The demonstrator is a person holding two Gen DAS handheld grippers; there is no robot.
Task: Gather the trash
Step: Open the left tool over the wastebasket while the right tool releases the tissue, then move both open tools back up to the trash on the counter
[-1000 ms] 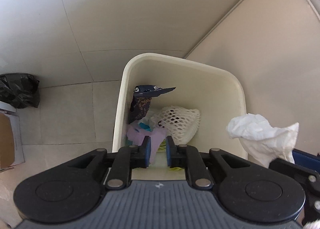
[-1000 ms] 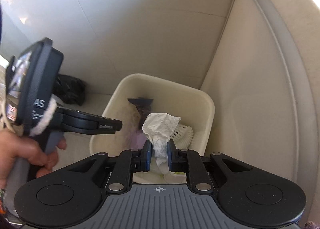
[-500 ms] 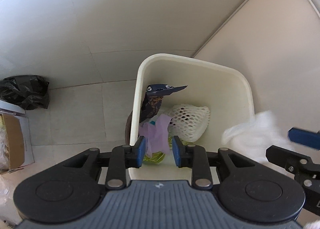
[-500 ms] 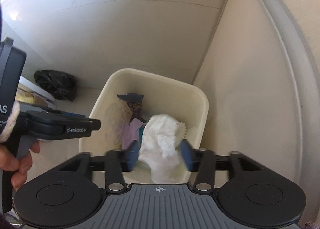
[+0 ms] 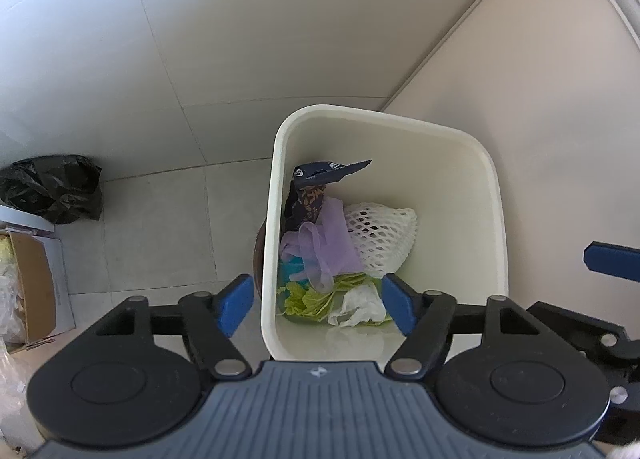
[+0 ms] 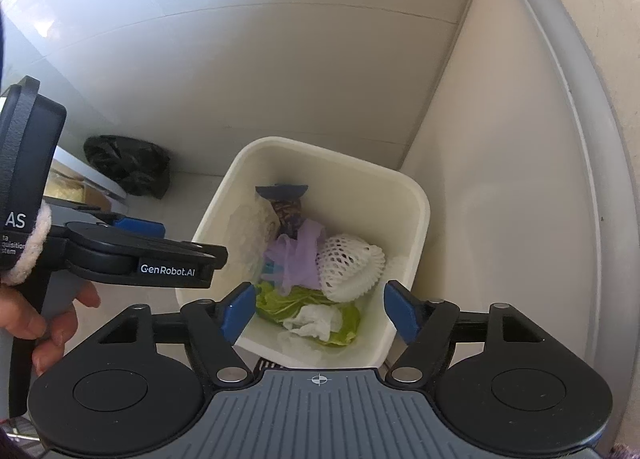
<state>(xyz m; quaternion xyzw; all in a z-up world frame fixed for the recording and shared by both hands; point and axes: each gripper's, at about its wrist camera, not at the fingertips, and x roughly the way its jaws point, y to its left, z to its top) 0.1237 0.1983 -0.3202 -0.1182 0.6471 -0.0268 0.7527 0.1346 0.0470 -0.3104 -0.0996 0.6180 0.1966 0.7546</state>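
With both the left gripper and right gripper just spread wide and empty, hold them over the bin until the tissue settles by its near wall.

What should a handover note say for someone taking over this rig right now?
Left gripper: jaws have just been opening, nothing between them.
Right gripper: same, jaws just opened, empty.
Both hover above the cream bin.
Done: purple wrapper and white tissue lie in the bin with the foam net and green leaves.
Left: no loose trash in view; look elsewhere.
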